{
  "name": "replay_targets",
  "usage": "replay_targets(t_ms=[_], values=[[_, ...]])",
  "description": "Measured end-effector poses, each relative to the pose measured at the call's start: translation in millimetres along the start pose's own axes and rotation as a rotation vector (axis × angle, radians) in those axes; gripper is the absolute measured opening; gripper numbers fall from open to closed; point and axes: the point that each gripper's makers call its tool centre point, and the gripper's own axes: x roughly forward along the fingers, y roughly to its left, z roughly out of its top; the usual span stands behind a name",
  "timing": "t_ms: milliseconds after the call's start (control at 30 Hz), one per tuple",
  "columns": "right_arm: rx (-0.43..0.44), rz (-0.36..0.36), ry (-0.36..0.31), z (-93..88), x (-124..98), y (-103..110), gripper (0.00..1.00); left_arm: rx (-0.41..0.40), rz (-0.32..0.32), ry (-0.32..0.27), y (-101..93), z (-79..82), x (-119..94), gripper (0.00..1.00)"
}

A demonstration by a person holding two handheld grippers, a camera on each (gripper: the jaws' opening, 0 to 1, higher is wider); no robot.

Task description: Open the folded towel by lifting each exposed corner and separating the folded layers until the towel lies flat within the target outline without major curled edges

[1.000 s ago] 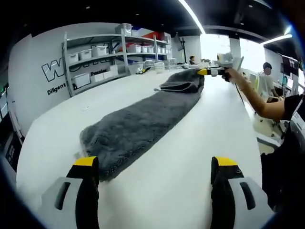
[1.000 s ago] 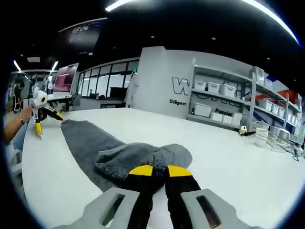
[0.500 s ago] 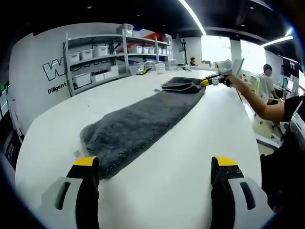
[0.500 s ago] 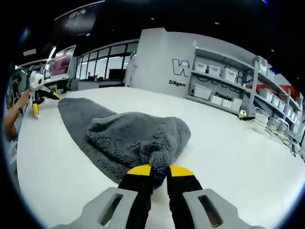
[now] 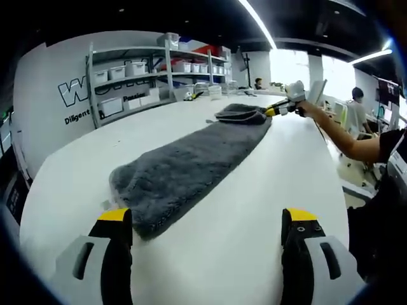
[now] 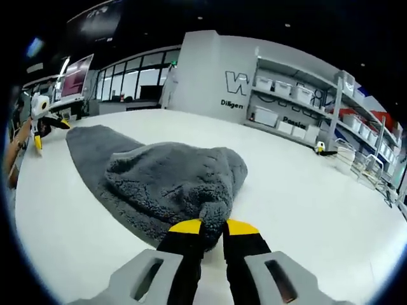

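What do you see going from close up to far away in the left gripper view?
Left gripper → grey towel → folded-over towel end held by the right gripper → shelves with bins.

Towel (image 5: 184,168) lengthwise on table (image 5: 267,210)

Bright ceiling strip lights (image 5: 259,24), window glare (image 5: 286,62) far off, strong fisheye bending at edges, soft blur
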Motion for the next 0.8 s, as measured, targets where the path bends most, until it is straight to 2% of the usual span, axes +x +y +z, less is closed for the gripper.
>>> replay_targets(t_ms=[267,433,467,533,600,800], values=[[-0.015,-0.010,0.022,1.2,4,-4,0.09,-0.007,0.008,0.000,3.4,-0.8,-1,0.96],[-0.008,-0.029,0.012,9.3,-7,-4,0.23,-0.019,0.012,-0.022,3.7,3.8,-3,0.96],[-0.009,-0.034,0.009,11.2,-9,-5,0.29,-0.020,0.014,-0.023,3.8,3.7,-3,0.96],[-0.024,-0.081,0.008,17.7,-19,-10,0.37,-0.025,0.019,-0.027,3.8,3.6,-4,0.96],[-0.060,-0.097,0.001,25.0,-25,-9,0.37,-0.037,0.024,-0.030,3.0,2.9,-4,0.96],[-0.141,0.016,-0.062,56.1,-35,35,0.38,-0.045,0.025,-0.028,1.5,0.8,-5,0.96]])
